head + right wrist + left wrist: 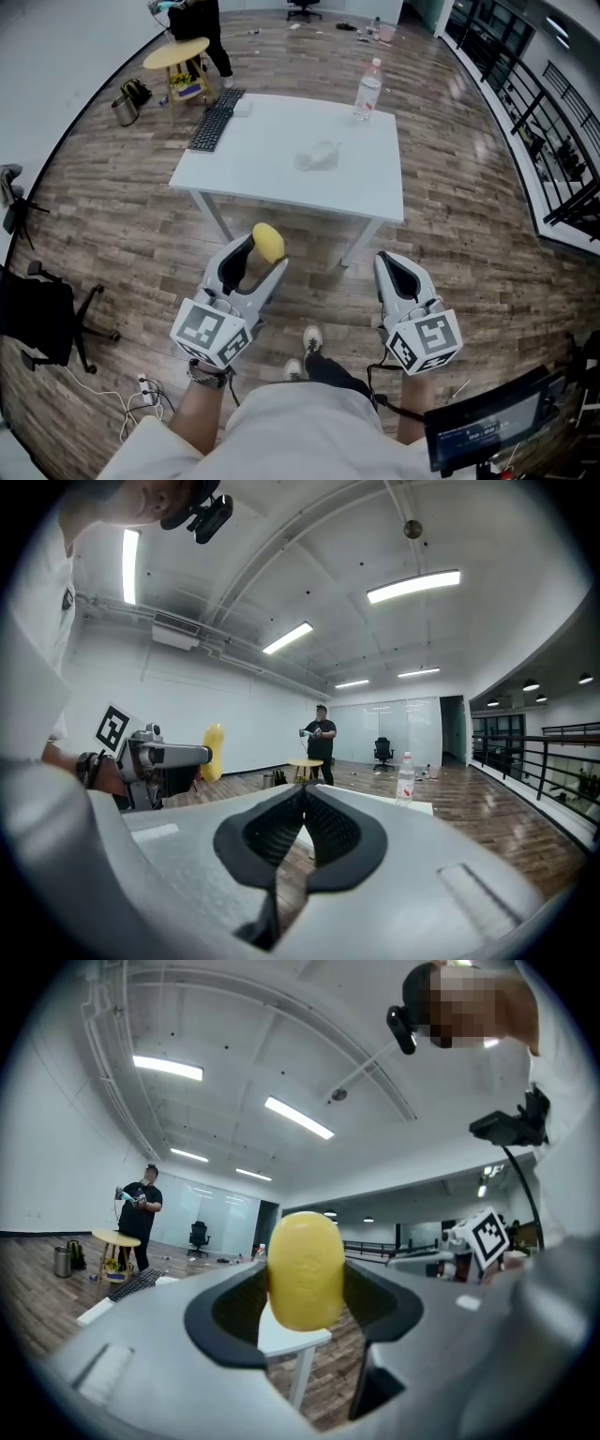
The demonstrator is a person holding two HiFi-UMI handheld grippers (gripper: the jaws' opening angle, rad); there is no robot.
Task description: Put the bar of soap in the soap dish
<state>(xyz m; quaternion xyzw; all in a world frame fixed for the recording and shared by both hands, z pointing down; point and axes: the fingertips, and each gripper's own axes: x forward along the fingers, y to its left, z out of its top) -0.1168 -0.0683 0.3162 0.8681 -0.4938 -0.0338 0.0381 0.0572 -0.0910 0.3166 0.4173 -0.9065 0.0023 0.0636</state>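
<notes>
1. The left gripper (pixel 302 1309) is clamped on the bar of soap (pixel 304 1269), a yellow oval bar. The bar stands on end between the two jaws, and its top pokes out above them.
2. The right gripper (pixel 303 822) has its jaws pressed together, with nothing between them.
3. Both grippers are held up in the air close to the person's body, over the wooden floor (pixel 122 206). They are on the near side of the white table (pixel 253 183) and well apart from each other.
4. The soap dish (pixel 319 156) is pale and see-through and sits around the middle of the table top. It is well apart from the soap, which is off the table, near its front edge.
5. A water bottle (pixel 367 91) stands upright near the table's far right corner.
6. A black keyboard (pixel 216 119) lies along the table's far left edge, and part of it hangs over the side.
7. Beyond the table, at the far left, a person in dark clothes (pixel 202 28) stands beside a round yellow stool (pixel 176 52).
</notes>
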